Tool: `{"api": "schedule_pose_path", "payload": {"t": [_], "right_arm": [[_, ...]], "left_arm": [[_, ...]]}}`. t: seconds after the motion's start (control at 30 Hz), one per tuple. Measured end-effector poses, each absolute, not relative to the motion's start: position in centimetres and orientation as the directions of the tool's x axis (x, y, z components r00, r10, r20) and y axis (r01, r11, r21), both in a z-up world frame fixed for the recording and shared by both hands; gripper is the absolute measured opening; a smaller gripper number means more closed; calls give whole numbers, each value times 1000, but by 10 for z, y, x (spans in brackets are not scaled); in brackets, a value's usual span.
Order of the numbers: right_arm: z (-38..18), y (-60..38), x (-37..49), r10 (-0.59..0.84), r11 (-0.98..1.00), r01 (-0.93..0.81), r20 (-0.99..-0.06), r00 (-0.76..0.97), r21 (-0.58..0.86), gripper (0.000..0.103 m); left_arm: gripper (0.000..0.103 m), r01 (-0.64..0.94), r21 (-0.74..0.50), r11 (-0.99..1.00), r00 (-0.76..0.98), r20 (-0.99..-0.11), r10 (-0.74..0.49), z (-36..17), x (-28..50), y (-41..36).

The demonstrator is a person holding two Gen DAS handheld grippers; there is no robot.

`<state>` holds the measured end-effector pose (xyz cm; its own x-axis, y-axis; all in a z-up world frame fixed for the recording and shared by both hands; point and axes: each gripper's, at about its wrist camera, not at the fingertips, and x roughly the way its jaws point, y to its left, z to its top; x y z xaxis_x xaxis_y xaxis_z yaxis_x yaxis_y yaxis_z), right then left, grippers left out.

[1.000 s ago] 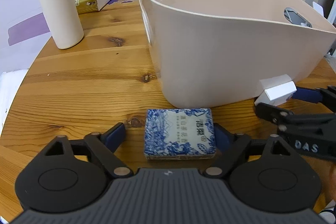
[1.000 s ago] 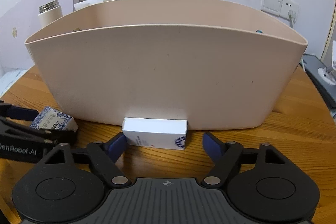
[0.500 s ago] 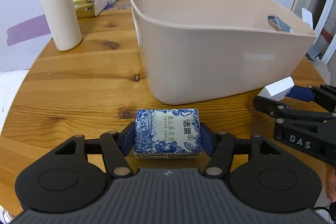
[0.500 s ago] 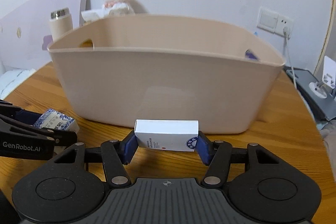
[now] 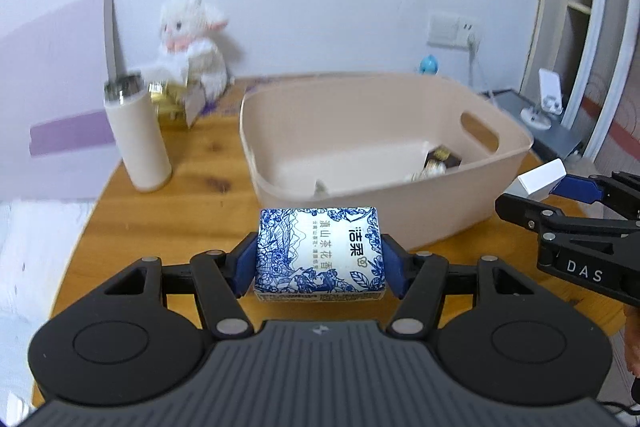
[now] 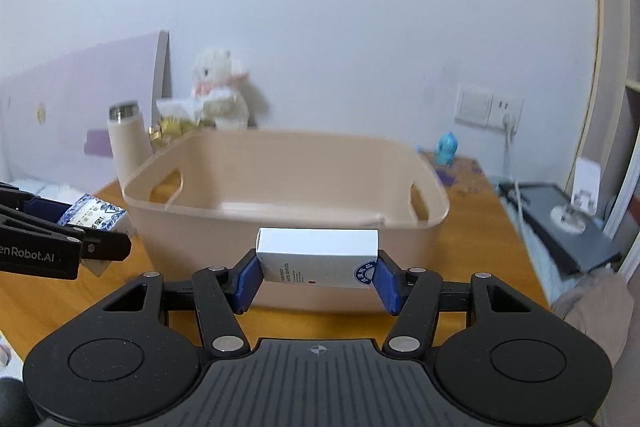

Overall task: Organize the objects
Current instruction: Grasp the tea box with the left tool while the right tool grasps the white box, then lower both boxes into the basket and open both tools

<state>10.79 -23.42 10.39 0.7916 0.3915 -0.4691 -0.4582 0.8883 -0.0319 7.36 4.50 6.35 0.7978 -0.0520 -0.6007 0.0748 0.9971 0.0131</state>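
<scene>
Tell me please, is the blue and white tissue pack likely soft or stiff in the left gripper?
Probably soft: the tissue pack looks film-wrapped with rounded edges. It likely is light, since the left gripper carries it level. The wrap may be slippery.

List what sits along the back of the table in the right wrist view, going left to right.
Cream flask → gold tissue box → white plush toy → small blue figurine. The beige tub spans the middle in front of them, so it has no single place in the order.
</scene>
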Motion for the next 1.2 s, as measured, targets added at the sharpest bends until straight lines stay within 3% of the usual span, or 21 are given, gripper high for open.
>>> {"api": "schedule_pose_path", "payload": {"t": [0.27, 0.5, 0.93, 1.13, 1.2], "right_arm": [[141, -241, 125, 390, 898, -437, -368, 844, -51, 56], [155, -235, 155, 362, 908, -411, -337, 869, -84, 56], [117, -206, 209, 312, 909, -406, -487, 816, -96, 56], [92, -197, 224, 277, 906, -407, -567, 775, -114, 56], [88, -198, 226, 272, 907, -406, -581, 767, -111, 64]], "left_arm": [[64, 83, 53, 995, 851, -523, -43, 97, 96, 30], [64, 86, 57, 995, 837, -545, -41, 96, 147, 18], [65, 30, 49, 998, 691, -722, 15, 38, 222, 15], [65, 31, 96, 995, 671, -740, 50, 29, 225, 8], [66, 29, 61, 998, 664, -747, 27, 31, 225, 10]]}}
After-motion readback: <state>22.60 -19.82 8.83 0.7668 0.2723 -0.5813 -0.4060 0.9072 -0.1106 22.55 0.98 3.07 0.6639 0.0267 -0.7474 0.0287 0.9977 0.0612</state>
